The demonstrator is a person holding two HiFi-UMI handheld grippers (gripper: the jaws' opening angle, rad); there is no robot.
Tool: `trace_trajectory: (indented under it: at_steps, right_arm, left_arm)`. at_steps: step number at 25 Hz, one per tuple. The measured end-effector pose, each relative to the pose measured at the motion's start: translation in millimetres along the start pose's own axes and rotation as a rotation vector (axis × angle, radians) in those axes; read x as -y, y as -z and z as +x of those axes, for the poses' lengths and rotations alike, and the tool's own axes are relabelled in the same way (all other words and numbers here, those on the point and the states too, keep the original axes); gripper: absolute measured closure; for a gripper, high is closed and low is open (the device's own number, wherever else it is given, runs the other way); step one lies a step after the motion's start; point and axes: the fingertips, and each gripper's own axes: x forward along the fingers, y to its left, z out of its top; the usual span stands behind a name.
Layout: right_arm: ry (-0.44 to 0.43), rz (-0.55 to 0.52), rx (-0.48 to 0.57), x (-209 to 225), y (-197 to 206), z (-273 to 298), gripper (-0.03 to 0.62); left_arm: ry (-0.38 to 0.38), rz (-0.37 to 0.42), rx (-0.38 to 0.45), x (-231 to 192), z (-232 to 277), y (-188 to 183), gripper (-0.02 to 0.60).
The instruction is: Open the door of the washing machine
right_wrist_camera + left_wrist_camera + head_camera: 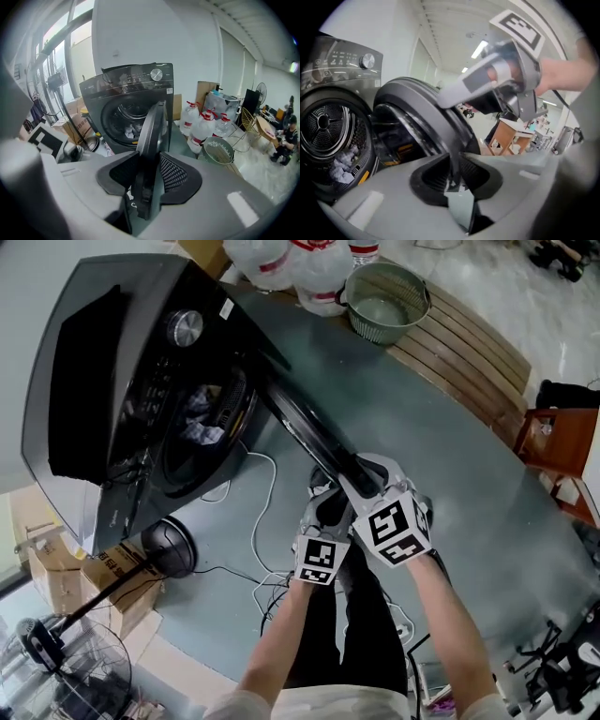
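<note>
The jaws of the left gripper [454,174] are clamped on the rim of the door [417,110], which is swung half out from the washing machine [94,381]. The same rim is clamped higher up by the right gripper [147,176]. Its long axis is held upright between both. The drum [323,122] lies leftward, so a rightward swing is judged needed.

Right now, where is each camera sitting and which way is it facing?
Head view: on the person's head, looking steeply down at the washing machine and its open door; both forearms, left gripper and right gripper show.
Left gripper view: on the left gripper, looking along its jaws, closed on the door's edge, toward the drum; the right gripper and a hand show above.
Right gripper view: on the right gripper, facing the machine's front; its jaws clamp the door.
Shared: all three see the door.
</note>
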Motion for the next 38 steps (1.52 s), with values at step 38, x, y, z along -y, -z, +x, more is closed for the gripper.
trace_trajectory:
  at_steps: [38]
  right_arm:
    - [0.454, -0.111, -0.108, 301, -85, 18, 0.546]
  left_arm:
    - [-0.181, 0.034, 0.146, -220, 115, -204, 0.523]
